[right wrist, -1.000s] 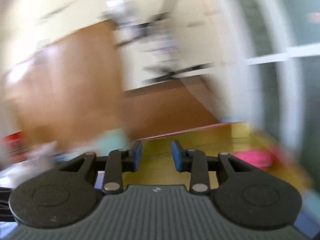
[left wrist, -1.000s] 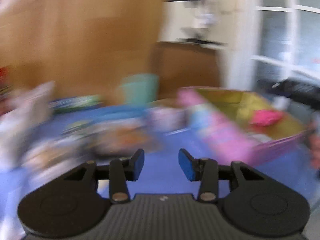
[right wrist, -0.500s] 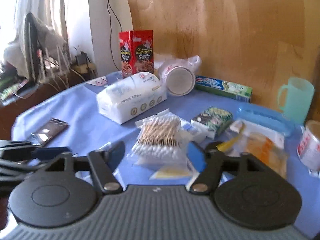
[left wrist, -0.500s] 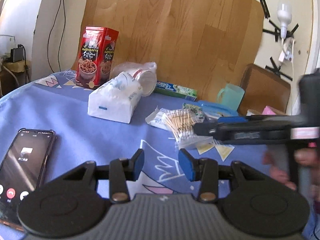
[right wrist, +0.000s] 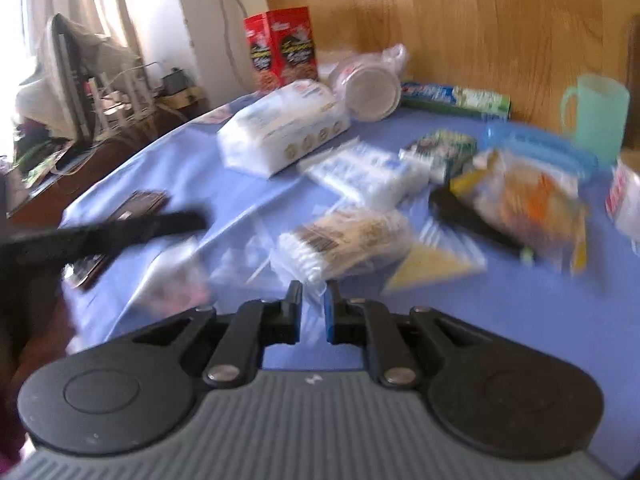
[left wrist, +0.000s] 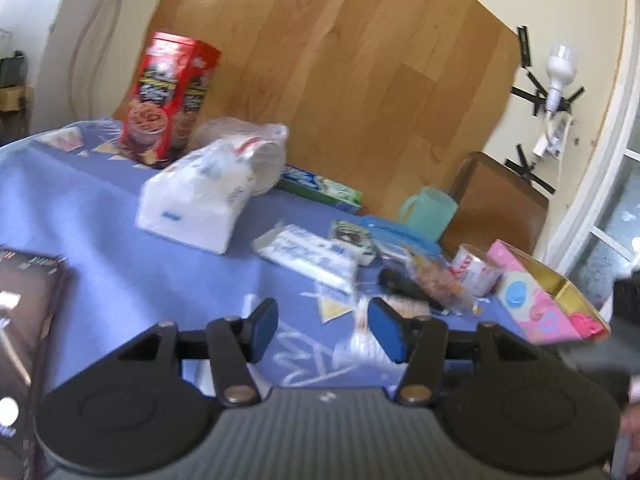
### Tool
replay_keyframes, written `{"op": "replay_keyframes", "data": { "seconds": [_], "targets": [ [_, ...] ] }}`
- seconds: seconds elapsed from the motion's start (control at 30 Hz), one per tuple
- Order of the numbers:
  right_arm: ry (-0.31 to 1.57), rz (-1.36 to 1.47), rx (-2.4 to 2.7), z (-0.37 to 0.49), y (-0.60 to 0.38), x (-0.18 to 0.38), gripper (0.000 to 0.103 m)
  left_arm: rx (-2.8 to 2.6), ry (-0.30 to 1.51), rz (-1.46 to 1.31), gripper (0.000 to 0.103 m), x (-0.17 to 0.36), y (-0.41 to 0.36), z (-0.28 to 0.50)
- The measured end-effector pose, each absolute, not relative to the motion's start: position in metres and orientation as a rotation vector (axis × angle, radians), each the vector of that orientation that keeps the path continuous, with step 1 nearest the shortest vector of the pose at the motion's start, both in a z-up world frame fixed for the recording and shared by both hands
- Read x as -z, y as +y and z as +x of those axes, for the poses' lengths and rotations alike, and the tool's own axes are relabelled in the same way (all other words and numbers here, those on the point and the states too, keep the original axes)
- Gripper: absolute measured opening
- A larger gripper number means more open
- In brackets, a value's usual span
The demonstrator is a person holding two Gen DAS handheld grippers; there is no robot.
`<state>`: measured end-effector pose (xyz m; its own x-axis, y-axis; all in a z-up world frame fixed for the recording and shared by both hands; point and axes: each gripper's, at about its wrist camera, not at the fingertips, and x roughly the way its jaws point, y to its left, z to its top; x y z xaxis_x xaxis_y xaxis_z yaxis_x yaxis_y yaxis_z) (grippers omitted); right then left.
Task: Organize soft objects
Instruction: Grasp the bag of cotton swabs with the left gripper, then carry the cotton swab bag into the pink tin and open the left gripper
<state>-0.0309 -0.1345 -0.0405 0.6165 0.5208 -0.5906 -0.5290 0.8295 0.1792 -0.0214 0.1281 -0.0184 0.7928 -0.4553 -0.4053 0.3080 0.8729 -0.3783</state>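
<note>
A clear bag of cotton swabs (right wrist: 344,240) lies on the blue tablecloth (right wrist: 540,312) just ahead of my right gripper (right wrist: 313,304), whose jaws are nearly closed on the bag's near plastic edge. A white tissue pack (right wrist: 280,132) lies further back; it also shows in the left wrist view (left wrist: 200,196). My left gripper (left wrist: 323,320) is open and empty above the cloth. A pink box (left wrist: 540,300) with a gold inside and a pink soft thing (left wrist: 586,322) stands at the right.
A red snack box (left wrist: 172,100), a bag of plastic cups (right wrist: 372,84), a toothpaste box (right wrist: 456,98), a teal mug (right wrist: 596,116), a snack bag (right wrist: 528,196), a black comb (right wrist: 472,220) and a phone (left wrist: 24,320) lie on the table. A wooden board (left wrist: 340,80) stands behind.
My right gripper's jaws have gone from wide open to nearly closed at the swab bag's edge. Both views swung from the pink box to the table; the left view then turned right.
</note>
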Motion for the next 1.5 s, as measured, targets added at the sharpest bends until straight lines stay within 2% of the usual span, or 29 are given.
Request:
{"op": "replay_keyframes", "data": {
  "seconds": [0.03, 0.1, 0.13, 0.23, 0.27, 0.3, 0.33, 0.37, 0.4, 0.43, 0.63, 0.8, 1.03, 1.1, 1.13, 1.2, 1.4, 1.5],
  "targets": [
    [0.673, -0.038, -0.598, -0.036, -0.136, 0.042, 0.038, 0.433, 0.515, -0.305, 0.054, 0.018, 0.124, -0.02],
    [0.633, -0.077, -0.559, -0.044, -0.139, 0.045, 0.07, 0.481, 0.543, -0.314, 0.059, 0.019, 0.112, -0.012],
    [0.617, -0.091, -0.548, -0.042, -0.139, 0.047, 0.074, 0.501, 0.558, -0.31, 0.06, 0.02, 0.105, -0.008],
    [0.596, -0.102, -0.541, -0.032, -0.132, 0.046, 0.076, 0.52, 0.62, -0.255, 0.061, 0.028, 0.082, 0.008],
    [0.596, -0.105, -0.558, -0.027, -0.128, 0.048, 0.076, 0.52, 0.654, -0.237, 0.056, 0.033, 0.075, 0.014],
    [0.598, -0.115, -0.576, -0.021, -0.122, 0.051, 0.076, 0.516, 0.7, -0.229, 0.048, 0.038, 0.069, 0.02],
    [0.601, -0.13, -0.593, -0.017, -0.116, 0.055, 0.071, 0.523, 0.726, -0.241, 0.046, 0.042, 0.066, 0.022],
    [0.601, -0.151, -0.595, -0.014, -0.11, 0.06, 0.062, 0.545, 0.726, -0.269, 0.033, 0.043, 0.065, 0.02],
    [0.566, -0.18, -0.557, -0.017, -0.106, 0.061, 0.05, 0.551, 0.728, -0.284, 0.033, 0.041, 0.063, 0.017],
    [0.551, -0.194, -0.552, -0.018, -0.105, 0.061, 0.048, 0.53, 0.725, -0.263, 0.033, 0.038, 0.057, 0.014],
    [0.426, -0.107, -0.427, -0.049, -0.166, 0.033, 0.047, 0.644, 0.631, -0.173, 0.032, -0.001, -0.005, 0.001],
    [0.33, -0.046, -0.207, -0.082, -0.25, 0.011, 0.047, 0.842, 0.559, -0.084, 0.032, -0.029, -0.102, 0.003],
    [0.295, 0.035, 0.034, -0.107, -0.341, 0.011, 0.049, 0.996, 0.528, -0.008, 0.033, -0.034, -0.217, 0.0],
    [0.292, 0.056, 0.08, -0.107, -0.356, 0.016, 0.05, 1.002, 0.539, 0.019, 0.045, -0.028, -0.242, 0.002],
    [0.295, 0.063, 0.112, -0.109, -0.363, 0.018, 0.06, 0.996, 0.547, 0.034, 0.046, -0.025, -0.247, 0.003],
    [0.285, 0.068, 0.167, -0.109, -0.373, 0.02, 0.074, 0.965, 0.565, 0.059, 0.046, -0.02, -0.254, 0.002],
    [0.21, 0.152, 0.19, -0.123, -0.393, 0.012, 0.072, 0.927, 0.493, 0.006, 0.046, -0.036, -0.201, -0.005],
    [0.162, 0.172, 0.139, -0.124, -0.382, 0.001, 0.06, 0.861, 0.468, -0.023, 0.046, -0.033, -0.151, -0.009]
  ]
}}
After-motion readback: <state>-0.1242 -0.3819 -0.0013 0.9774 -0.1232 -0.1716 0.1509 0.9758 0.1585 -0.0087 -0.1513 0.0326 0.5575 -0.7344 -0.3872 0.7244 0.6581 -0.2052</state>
